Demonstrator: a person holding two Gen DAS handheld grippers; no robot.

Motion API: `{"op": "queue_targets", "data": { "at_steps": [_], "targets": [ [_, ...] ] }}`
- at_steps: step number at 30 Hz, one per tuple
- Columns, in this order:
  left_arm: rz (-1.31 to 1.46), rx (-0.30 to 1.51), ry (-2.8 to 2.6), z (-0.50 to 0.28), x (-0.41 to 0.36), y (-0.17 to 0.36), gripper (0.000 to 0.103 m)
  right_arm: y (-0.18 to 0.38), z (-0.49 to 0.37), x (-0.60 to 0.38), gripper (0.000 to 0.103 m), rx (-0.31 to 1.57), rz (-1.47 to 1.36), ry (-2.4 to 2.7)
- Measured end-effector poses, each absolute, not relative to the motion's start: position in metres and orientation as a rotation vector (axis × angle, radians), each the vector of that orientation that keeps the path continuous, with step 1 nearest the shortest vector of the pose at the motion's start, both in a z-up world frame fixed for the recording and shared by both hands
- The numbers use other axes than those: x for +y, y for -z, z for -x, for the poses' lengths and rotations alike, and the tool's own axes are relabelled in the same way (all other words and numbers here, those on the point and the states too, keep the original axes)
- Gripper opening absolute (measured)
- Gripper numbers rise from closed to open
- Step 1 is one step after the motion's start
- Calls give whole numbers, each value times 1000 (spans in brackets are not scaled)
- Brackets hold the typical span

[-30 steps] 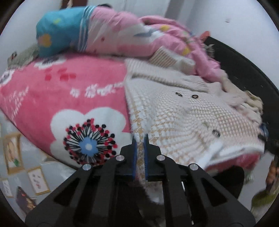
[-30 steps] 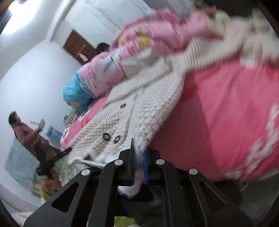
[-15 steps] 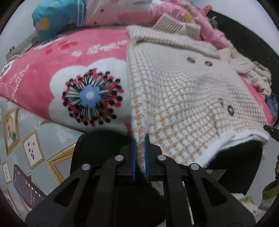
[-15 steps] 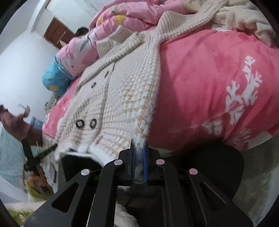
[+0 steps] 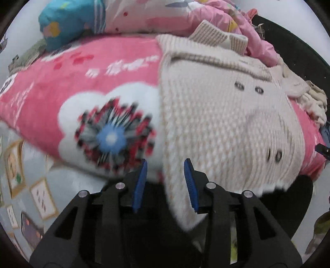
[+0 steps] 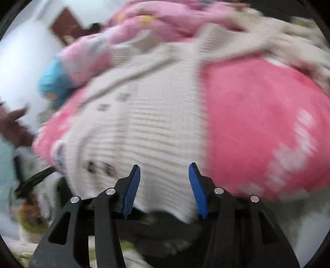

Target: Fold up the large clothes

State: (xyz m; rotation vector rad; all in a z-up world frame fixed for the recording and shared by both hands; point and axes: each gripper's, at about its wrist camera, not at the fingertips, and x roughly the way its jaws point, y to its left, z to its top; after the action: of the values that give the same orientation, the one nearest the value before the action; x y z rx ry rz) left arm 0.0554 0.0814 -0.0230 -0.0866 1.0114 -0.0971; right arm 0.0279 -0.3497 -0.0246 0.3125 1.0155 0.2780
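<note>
cardigan (image 5: 216, 123), cream knit, lies spread front-up on the pink floral blanket (image 5: 92, 86) of the bed, hem hanging over the near edge. left gripper (image 5: 165, 181) and right gripper (image 6: 163, 185) have just been opening; their fingers stand released, hem corners loose between them. laying-out looks finished; next, regrasp a side or sleeve to fold inward. pink quilt (image 5: 185, 18) crowds the collar.

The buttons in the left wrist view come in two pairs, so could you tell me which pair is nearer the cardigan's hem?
The lower pair, close to the cardigan's fuzzy bottom edge; the other pair sits higher up, just under the collar.
</note>
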Motion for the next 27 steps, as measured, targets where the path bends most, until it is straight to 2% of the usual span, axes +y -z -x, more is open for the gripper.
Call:
{"op": "queue_targets", "data": {
  "at_steps": [5,6,8,12,18,21,25,27],
  "targets": [
    [30,957,113,-95,43,23,37,41,-76,-283,49,1004,-161,-363],
    [17,970,127,-104,34,28,45,48,-82,-275,49,1014,-123,-371],
    [-16,1055,136,-118,23,49,48,71,-97,-267,49,1107,-25,-337],
    [-41,1063,175,-119,21,49,48,58,-108,-291,49,1151,-105,-418],
    [-48,919,97,-183,35,15,49,10,-191,-362,54,982,-259,-310],
    [-149,943,1,-233,30,29,49,12,-248,-386,54,937,-301,-213],
    [-284,953,-67,-274,21,52,50,31,-306,-396,54,968,-314,-162],
    [-305,931,-96,-283,22,57,50,45,-325,-388,45,1004,-292,-166]
  ]
}}
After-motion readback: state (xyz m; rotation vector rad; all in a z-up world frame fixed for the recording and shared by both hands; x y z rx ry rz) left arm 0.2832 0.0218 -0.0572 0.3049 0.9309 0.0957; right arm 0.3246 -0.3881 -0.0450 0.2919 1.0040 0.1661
